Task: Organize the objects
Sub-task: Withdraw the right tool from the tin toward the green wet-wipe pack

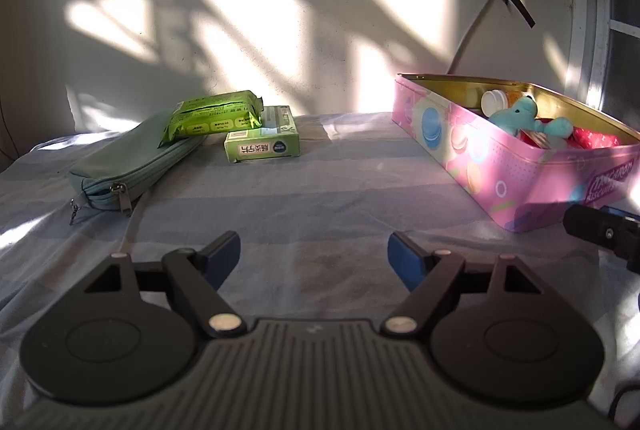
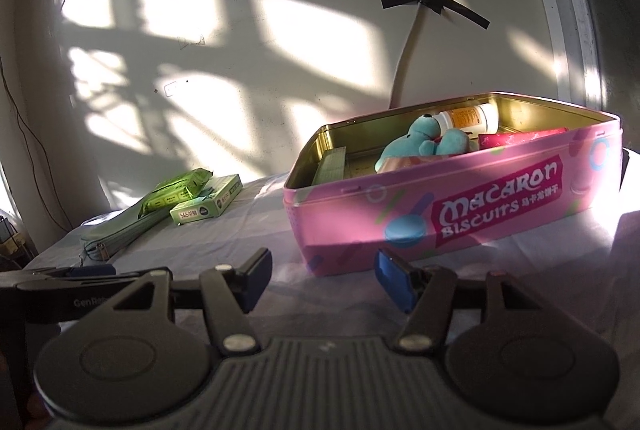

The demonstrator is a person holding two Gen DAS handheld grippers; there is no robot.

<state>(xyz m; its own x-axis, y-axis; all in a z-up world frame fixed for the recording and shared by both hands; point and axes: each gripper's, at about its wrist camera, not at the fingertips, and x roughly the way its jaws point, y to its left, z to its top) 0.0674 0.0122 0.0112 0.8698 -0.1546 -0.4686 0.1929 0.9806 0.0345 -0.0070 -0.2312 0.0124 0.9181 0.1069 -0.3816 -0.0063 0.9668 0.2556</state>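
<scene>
Both the left tongs [image 1: 314,258] and right tongs [image 2: 323,276] gape wide, empty, above the striped sheet [image 1: 320,189] near the pink tin [image 2: 460,213].

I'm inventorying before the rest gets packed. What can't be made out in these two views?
- Pink tin floor: both views, hidden by its wall and the teal plush.
- Green box print: too small.
- Pencil pouch contents: zipped shut.
- Tin's near end: left view, cut off by the edge.

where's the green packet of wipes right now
In the left wrist view the green packet sits far left on the bed, lying on the pencil case, its right end on the green box.
</scene>
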